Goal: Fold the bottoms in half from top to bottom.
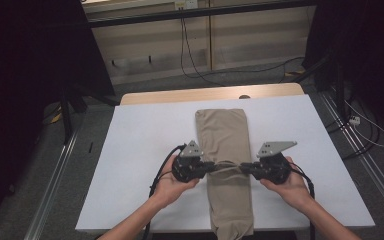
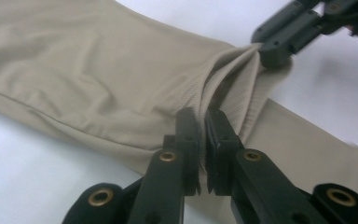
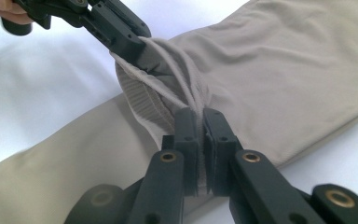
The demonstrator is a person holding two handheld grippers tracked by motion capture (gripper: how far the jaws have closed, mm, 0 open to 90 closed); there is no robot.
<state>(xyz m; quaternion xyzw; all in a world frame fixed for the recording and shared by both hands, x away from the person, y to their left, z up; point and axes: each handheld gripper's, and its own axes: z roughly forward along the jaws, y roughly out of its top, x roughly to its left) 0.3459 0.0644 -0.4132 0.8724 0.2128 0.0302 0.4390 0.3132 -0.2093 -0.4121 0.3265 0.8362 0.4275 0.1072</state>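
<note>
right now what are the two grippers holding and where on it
Both hold the folded beige cloth. The left hand-held gripper pinches its left edge and the right hand-held gripper its right edge, about midway along its length, bunching the fabric between them.

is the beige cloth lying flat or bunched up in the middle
Bunched in the middle: the left gripper and right gripper pinch opposite edges of the beige cloth, gathering ridges between them; its far end lies flat.
</note>
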